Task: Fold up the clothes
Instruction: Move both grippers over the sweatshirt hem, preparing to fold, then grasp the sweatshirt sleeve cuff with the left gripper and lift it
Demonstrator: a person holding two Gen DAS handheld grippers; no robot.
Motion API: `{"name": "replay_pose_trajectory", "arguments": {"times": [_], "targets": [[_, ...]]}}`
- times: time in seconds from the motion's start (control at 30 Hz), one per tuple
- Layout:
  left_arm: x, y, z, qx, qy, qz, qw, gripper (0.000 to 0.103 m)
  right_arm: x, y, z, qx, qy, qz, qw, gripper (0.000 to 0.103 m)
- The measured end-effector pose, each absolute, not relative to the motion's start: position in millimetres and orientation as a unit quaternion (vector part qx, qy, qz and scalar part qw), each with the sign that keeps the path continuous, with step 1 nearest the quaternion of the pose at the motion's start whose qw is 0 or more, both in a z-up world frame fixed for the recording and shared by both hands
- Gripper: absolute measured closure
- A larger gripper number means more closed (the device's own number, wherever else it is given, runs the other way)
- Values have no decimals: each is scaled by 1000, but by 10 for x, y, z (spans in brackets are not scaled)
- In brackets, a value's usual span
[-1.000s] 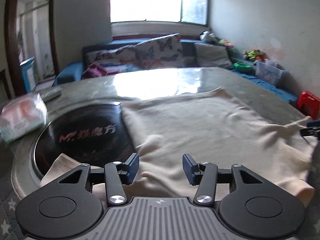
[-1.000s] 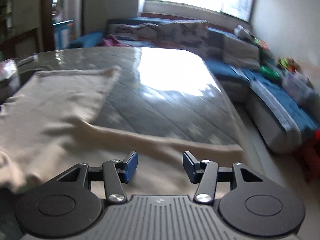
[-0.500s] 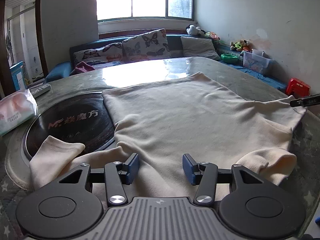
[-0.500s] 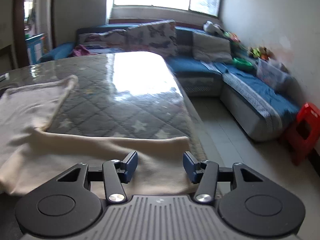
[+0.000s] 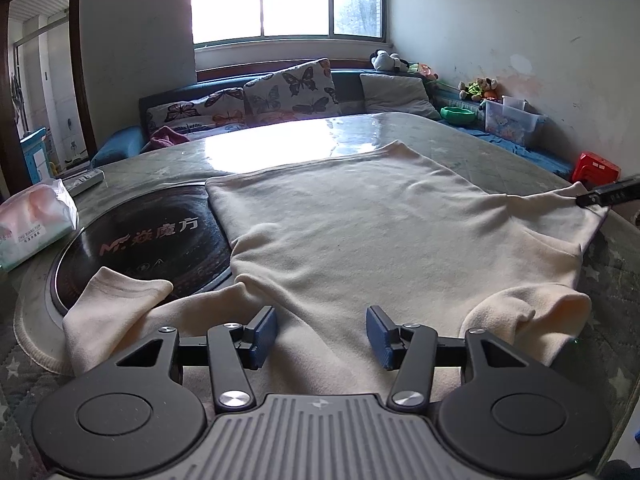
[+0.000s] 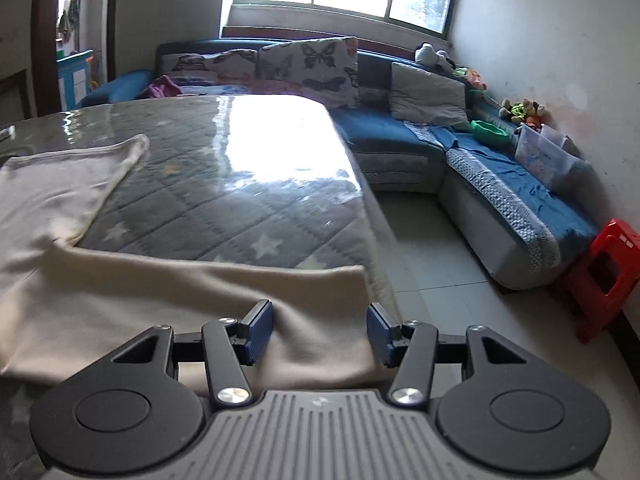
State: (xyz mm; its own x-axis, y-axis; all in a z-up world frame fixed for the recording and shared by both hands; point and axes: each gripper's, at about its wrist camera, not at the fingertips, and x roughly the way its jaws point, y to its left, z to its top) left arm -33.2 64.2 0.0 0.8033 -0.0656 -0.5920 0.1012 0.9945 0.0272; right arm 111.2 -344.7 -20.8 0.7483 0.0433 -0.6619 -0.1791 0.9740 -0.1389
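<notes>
A cream long-sleeved garment point(image 5: 360, 224) lies spread on the quilted table under a glossy cover. My left gripper point(image 5: 322, 334) is open and empty, just above the garment's near edge, between two folded-in sleeve ends. My right gripper point(image 6: 320, 334) is open and empty over the garment's right sleeve point(image 6: 208, 300), near the table's right edge. One right finger point(image 5: 608, 194) shows at the far right of the left wrist view, by the sleeve's tip.
A round black induction plate point(image 5: 140, 240) sits under the garment's left side. A tissue pack point(image 5: 32, 220) and a remote point(image 5: 86, 178) lie at the left. A blue sofa point(image 6: 500, 184), a red stool point(image 6: 604, 276) and the table's right edge point(image 6: 376, 232) are nearby.
Both grippers have pulled back and risen a little, so more of the garment and room shows. The garment now lies flatter, with the right sleeve stretched out. Both grippers stayed open.
</notes>
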Motion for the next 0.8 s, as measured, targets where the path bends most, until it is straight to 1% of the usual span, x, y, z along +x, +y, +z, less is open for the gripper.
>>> {"name": "replay_pose_trajectory", "arguments": {"times": [0.4,0.6,0.7,0.8], "targets": [[-352,656,-6,32,309,-47,949,49,1560,-3435,-235,-83,346,44,934,51],[-423,766,173,23,285,-38,958,49,1298,-3310,-46,-92,318,71,941,49],[-355,913,255,24,273,-6,962,49,1181,-3194,-39,-93,317,92,939,49],[-215,1099,253,26,283,42,958,52,1081,-3078,-46,-95,319,112,936,48]]}}
